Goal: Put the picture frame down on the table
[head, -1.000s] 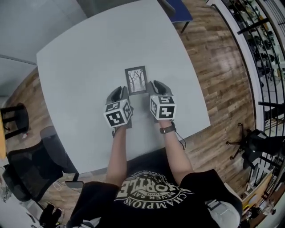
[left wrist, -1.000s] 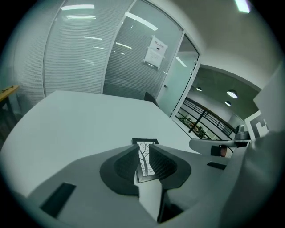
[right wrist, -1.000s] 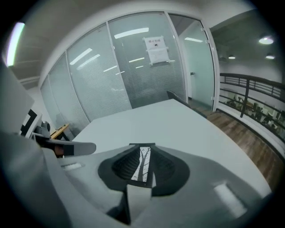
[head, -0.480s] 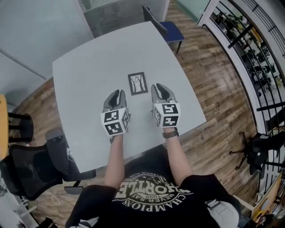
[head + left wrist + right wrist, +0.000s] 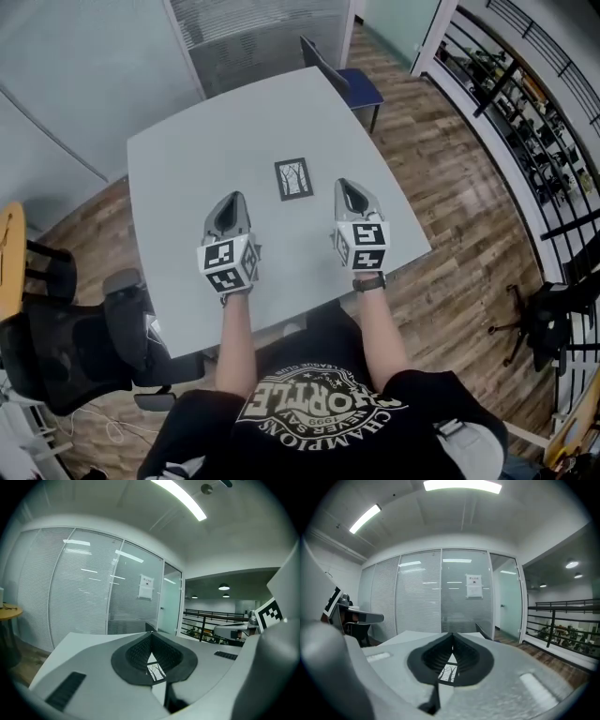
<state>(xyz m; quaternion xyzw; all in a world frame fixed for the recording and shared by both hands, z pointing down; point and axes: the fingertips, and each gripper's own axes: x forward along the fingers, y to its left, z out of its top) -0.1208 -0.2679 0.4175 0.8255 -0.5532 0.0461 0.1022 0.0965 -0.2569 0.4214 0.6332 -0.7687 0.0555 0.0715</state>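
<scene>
The picture frame is small and dark-edged, with a print of bare trees, and lies flat near the middle of the grey table. My left gripper hovers to the near left of it, shut and empty. My right gripper hovers to the near right, also shut with nothing in it. Neither touches the frame. In the left gripper view the jaws meet at their tips, and the frame shows through the gap below. The right gripper view shows the same: jaws closed, frame beyond.
A blue chair stands at the table's far side. A black office chair is near the front left corner. A yellow round table sits at far left. Glass walls with blinds stand behind, and a black railing runs along the right.
Both grippers have drawn back from the sides of the frame toward the person and moved apart. The frame stays flat on the table. The head view has risen and takes in more of the room.
</scene>
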